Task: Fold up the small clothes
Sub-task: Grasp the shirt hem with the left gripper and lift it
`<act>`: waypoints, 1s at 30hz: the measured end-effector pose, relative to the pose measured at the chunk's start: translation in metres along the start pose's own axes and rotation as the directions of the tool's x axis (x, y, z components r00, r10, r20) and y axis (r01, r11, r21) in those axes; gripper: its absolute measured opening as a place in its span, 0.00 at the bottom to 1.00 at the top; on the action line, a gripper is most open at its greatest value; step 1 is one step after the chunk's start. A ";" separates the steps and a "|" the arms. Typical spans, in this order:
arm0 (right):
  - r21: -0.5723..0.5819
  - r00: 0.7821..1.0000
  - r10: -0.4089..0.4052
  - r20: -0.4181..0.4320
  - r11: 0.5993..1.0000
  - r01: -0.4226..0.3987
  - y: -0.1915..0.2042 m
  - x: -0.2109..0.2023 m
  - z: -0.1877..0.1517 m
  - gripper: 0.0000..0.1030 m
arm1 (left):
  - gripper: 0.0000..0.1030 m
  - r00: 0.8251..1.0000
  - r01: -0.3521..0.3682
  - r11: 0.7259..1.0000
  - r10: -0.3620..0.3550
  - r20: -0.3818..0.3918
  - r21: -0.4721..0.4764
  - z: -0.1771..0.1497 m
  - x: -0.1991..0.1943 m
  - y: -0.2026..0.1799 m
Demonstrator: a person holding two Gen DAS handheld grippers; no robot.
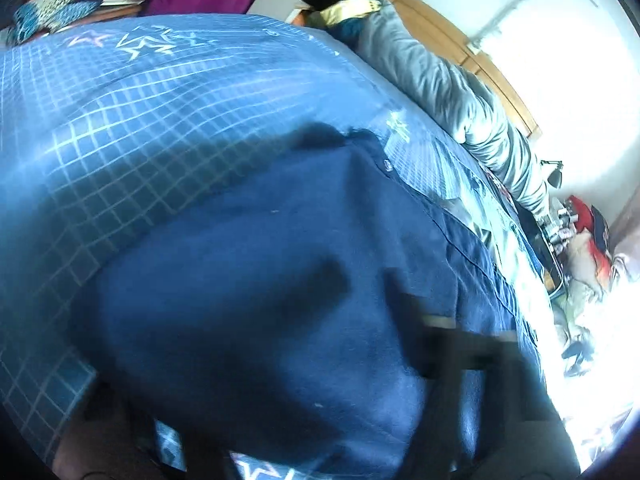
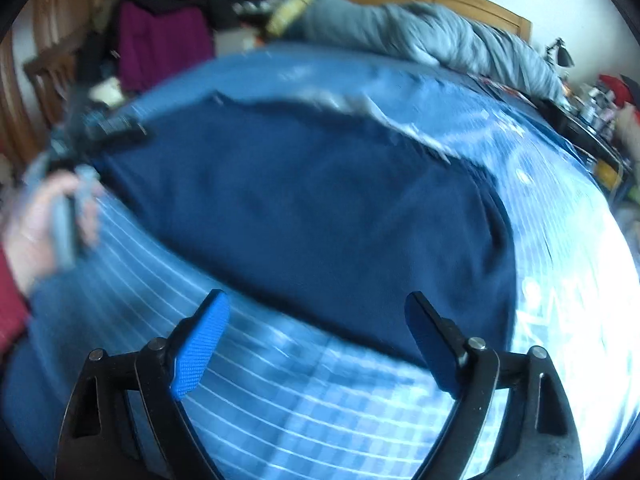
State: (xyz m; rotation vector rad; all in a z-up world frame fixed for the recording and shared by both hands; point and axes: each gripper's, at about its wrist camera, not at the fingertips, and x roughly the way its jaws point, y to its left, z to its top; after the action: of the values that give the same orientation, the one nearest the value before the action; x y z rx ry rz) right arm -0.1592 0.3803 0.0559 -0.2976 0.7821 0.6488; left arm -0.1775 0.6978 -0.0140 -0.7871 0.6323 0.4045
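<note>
navy garment [image 2: 304,216] — spread flat, blurred | on blue checked bedspread [image 2: 320,392]

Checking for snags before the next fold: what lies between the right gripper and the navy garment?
Only a strip of the grid-patterned bedsheet, in the right wrist view. The right gripper hangs open just short of the navy garment's near edge.

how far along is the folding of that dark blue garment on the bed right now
Early. Done: the navy garment lies spread on the checked blue bedsheet, with no finished fold showing. In hand: the right gripper is open just short of the near hem, holding nothing; the left gripper is at the far left corner, too blurred to tell whether it grips. Left: essentially all the folds.
</note>
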 end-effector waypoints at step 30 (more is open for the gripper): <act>0.515 0.758 0.647 0.086 0.623 -0.589 -0.068 0.177 0.163 0.87 | 0.08 0.991 -0.028 0.473 -0.100 0.085 0.881 -0.129 -0.015 -0.228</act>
State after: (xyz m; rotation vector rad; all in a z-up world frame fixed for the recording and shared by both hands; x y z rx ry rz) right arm 0.0687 0.4816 0.0388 0.4775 1.1484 1.0476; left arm -0.1103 0.4520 0.0461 0.2526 0.6008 0.0324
